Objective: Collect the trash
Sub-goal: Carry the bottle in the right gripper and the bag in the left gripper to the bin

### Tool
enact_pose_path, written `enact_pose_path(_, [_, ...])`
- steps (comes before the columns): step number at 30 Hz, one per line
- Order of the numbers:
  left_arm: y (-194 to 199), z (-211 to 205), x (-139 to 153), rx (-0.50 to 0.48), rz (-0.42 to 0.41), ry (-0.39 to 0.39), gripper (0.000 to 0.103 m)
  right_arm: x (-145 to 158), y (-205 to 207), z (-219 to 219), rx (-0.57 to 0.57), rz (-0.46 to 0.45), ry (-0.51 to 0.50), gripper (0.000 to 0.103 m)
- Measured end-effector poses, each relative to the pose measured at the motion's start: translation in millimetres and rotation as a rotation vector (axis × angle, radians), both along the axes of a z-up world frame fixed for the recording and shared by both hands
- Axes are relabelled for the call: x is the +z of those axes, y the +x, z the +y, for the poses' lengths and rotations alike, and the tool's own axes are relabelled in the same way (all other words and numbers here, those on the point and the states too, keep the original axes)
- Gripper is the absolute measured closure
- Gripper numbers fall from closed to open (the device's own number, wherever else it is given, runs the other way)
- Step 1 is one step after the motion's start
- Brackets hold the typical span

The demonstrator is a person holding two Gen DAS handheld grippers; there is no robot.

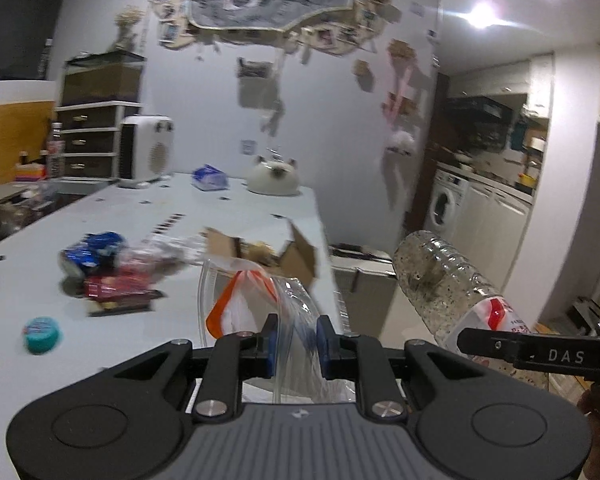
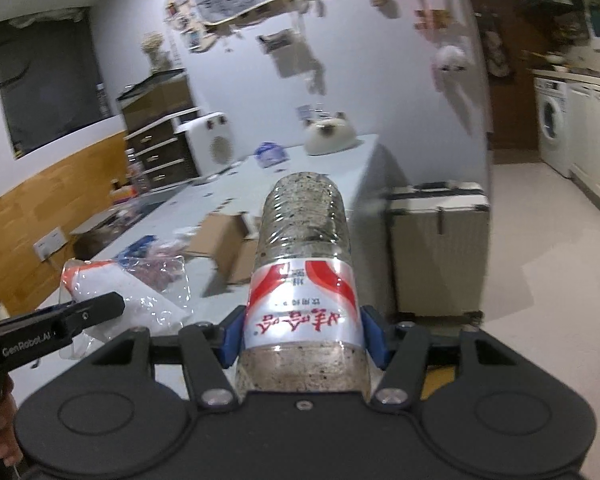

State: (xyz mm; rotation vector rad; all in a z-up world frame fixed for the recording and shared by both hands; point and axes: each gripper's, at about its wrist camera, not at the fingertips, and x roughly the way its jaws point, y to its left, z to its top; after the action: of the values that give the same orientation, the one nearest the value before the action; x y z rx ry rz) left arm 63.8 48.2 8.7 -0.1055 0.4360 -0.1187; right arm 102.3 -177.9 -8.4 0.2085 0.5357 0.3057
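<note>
My left gripper [image 1: 296,340] is shut on a clear plastic bag [image 1: 260,300] with an orange rim, held above the white table's [image 1: 180,216] near corner; the bag also shows in the right wrist view [image 2: 112,292]. My right gripper [image 2: 304,340] is shut on a clear plastic bottle [image 2: 304,240] with a red and white label, held base-forward to the right of the bag; it also shows in the left wrist view [image 1: 440,276]. On the table lie a blue crushed can [image 1: 92,256], a red wrapper [image 1: 116,286], a teal cap [image 1: 42,334] and an open cardboard box [image 1: 260,256].
A white heater [image 1: 146,152], a blue packet [image 1: 210,178] and a white cat-shaped object [image 1: 274,176] stand at the table's far end. A drawer unit [image 1: 88,140] is behind. A metal case [image 2: 440,248] stands on the floor right of the table. A washing machine [image 2: 552,120] is far right.
</note>
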Motion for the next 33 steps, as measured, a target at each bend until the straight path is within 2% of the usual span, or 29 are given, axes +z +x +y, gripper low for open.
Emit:
enact_pose_path(10, [35.3,-71.7,-22.5,-0.165,0.072,-0.001,0.083,-29.9,3.1,-61.9,-0.152,0.075,-0.005,0.042])
enact_pose_path(14, [53.7,-100.4,-34.0,-0.244,0.113,0.020,0.083,-47.6,5.5,-83.3,-0.207,0.121,0.007,0.042])
enact_pose_path(19, [83.5,-132.7,-50.1,-0.339,0.177,0.011,0.083,-71.4,12.6,-106.1,-0.266,0.189,0.024,0.042])
enact_pose_path(24, [115.8,-164.8,-75.3,-0.404,0.263,0.032,0.083,-97.6,20.9,-122.1,-0.312,0.267,0.034,0.042])
enact_pose_path(33, [169.4,-203.0,-138.2,-0.437,0.456,0.120,0.083,-150.8,52.7,-139.8,-0.345,0.434,0.054,0.042])
